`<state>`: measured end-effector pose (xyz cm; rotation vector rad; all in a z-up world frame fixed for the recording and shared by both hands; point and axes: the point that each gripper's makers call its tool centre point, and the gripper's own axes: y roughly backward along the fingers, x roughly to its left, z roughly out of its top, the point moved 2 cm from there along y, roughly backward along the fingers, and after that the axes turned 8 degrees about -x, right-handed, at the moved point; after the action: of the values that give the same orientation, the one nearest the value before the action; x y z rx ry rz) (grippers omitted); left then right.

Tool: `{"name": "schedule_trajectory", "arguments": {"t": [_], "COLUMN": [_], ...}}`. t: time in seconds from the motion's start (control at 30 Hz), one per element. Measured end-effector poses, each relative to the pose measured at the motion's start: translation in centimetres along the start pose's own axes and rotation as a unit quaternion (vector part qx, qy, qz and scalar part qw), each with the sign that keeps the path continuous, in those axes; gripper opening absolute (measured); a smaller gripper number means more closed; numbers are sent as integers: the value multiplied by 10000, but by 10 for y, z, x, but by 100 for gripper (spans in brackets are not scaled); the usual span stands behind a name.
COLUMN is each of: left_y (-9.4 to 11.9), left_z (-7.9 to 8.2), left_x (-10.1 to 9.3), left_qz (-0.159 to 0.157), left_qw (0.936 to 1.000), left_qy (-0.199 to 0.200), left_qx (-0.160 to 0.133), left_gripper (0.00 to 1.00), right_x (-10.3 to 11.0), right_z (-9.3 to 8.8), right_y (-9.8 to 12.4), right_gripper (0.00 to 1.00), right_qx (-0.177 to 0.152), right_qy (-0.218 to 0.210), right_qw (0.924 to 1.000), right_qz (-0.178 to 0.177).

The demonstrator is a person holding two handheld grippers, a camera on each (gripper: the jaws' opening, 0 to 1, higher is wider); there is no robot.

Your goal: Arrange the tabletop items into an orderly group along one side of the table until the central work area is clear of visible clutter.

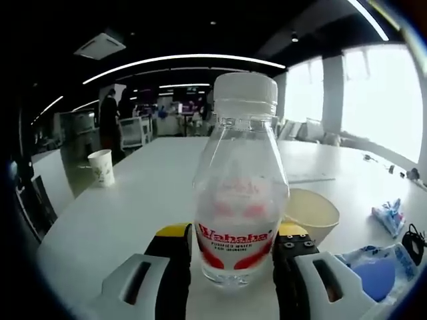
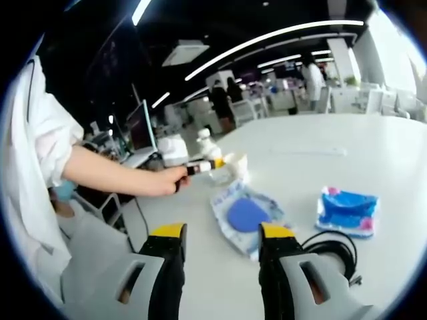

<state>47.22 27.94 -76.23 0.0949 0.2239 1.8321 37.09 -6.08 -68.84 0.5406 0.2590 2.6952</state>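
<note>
Left gripper (image 1: 232,257): clamped low on the Wahaha water bottle (image 1: 239,193), upright on the white table (image 1: 127,207) | right gripper (image 2: 220,257): jaws apart, nothing held, above the blue-and-white packet (image 2: 245,217) | risk: tall bottle may tip if swung, striking the bowl (image 1: 312,213) just beside it.

clear bottle (image 1: 237,200) red-lettered label, white cap; cream bowl (image 1: 313,213); blue-white packets (image 2: 347,211); white table (image 2: 373,153).
</note>
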Motion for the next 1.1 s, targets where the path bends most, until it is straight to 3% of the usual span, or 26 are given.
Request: {"name": "schedule_trajectory", "arguments": {"t": [0.1,0.17,0.47,0.87,1.1], "left_y": [2,3,11,31,41], "left_z": [10,6,10,20,33], "left_x": [1,2,20,19,18], "left_qz": [59,-67,46,10,-71], "left_qw": [9996,9999,9999,9999,9998], "left_qy": [53,-89,-153,-157,-84], "left_qx": [-273,-42,-31,-66,-164], "left_gripper": [79,74,70,73,80], "right_x": [2,2,3,7,7], "right_z": [0,-1,-1,1,8], "right_y": [0,0,-1,1,4], "right_gripper": [40,40,40,40,40], "right_qx": [6,14,-15,-76,-238], "right_qy": [-2,-8,-58,-52,-116], "right_qw": [10000,10000,10000,9999,9996], "right_qz": [37,44,49,82,85]}}
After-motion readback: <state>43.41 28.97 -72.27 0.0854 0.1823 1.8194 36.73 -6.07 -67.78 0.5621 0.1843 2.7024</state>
